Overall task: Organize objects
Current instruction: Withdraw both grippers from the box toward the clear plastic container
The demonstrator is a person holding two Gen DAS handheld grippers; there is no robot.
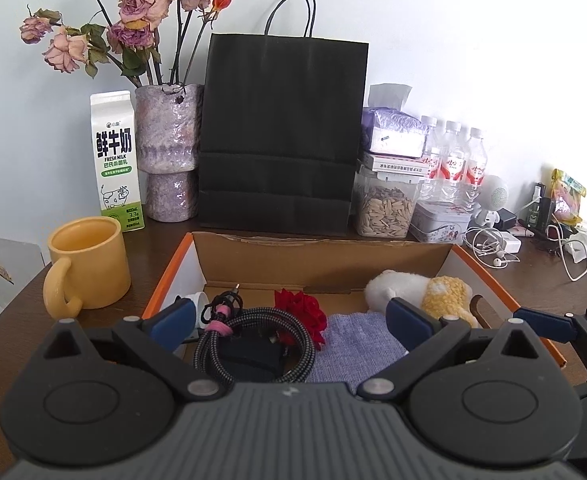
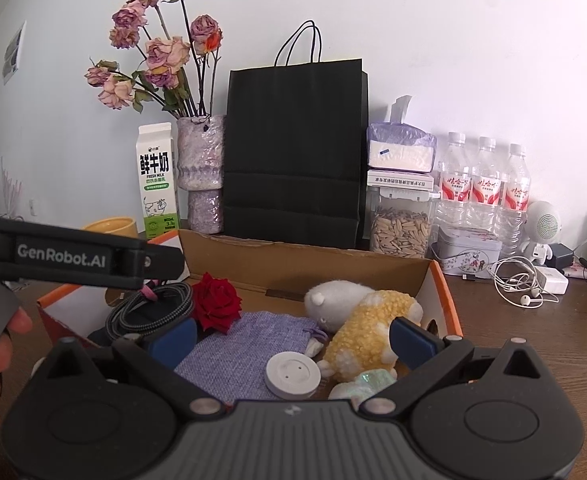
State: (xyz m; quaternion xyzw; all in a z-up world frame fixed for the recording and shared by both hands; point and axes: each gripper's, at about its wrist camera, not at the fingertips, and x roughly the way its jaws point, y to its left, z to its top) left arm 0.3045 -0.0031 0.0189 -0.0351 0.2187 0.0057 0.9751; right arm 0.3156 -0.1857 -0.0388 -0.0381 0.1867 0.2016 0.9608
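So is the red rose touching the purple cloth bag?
Touching. In the right wrist view the red rose lies with its lower petals overlapping the top corner of the purple cloth bag, no gap between them.

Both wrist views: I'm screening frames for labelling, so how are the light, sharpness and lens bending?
Left wrist view: even daylight, wall washed out at right, black paper bag nearly detailless, table edges bowed, corners vignetted. Right wrist view: same soft light, water bottles and plush toy sharp, left gripper crossing close.
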